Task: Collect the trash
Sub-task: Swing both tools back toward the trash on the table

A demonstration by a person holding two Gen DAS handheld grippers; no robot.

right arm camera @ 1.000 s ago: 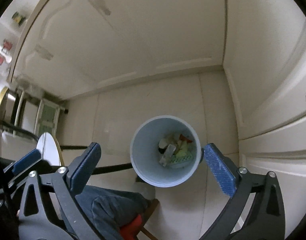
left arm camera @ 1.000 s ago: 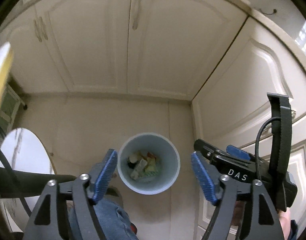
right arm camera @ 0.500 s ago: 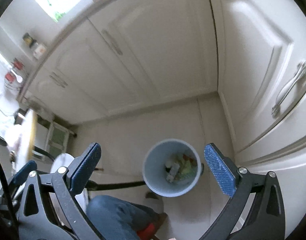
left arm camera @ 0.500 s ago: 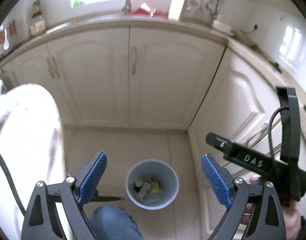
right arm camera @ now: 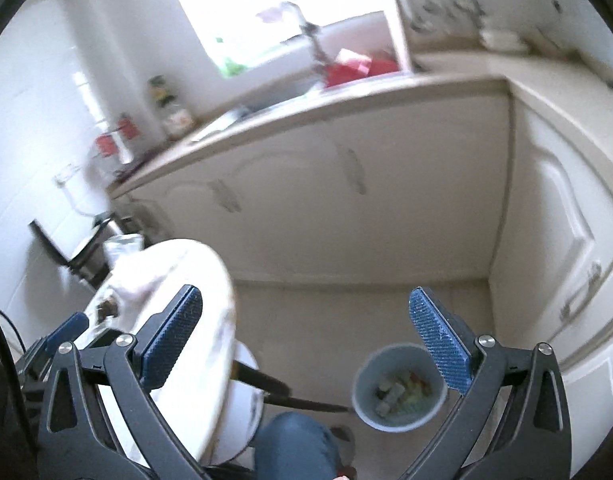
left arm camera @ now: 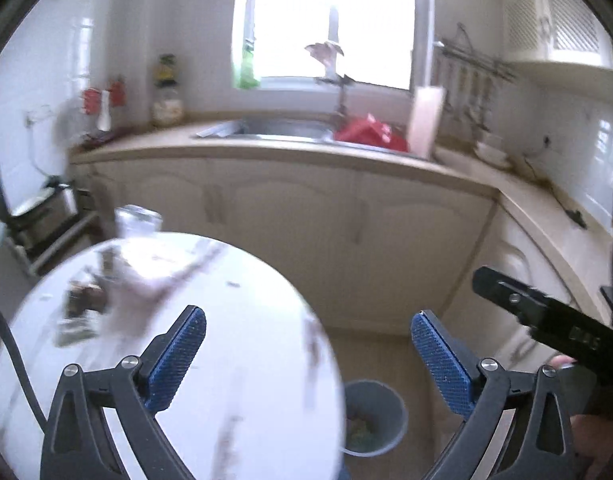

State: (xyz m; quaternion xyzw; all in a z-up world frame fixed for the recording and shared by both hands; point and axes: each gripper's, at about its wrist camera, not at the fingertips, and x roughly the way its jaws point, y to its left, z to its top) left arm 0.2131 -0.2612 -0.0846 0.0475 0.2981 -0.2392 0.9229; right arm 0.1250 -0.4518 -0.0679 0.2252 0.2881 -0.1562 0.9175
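Jaws gape empty on both the left gripper (left arm camera: 308, 354), just opened wider, and right gripper (right arm camera: 306, 338); one bin (right arm camera: 398, 394).

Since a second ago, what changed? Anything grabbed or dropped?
Both views swung up from the bin to the round table, counter and window. The left gripper has just been opening wider, with nothing between its pads; the right gripper stays open and empty. Nothing was grabbed or dropped. The bin remains on the floor with its trash inside.
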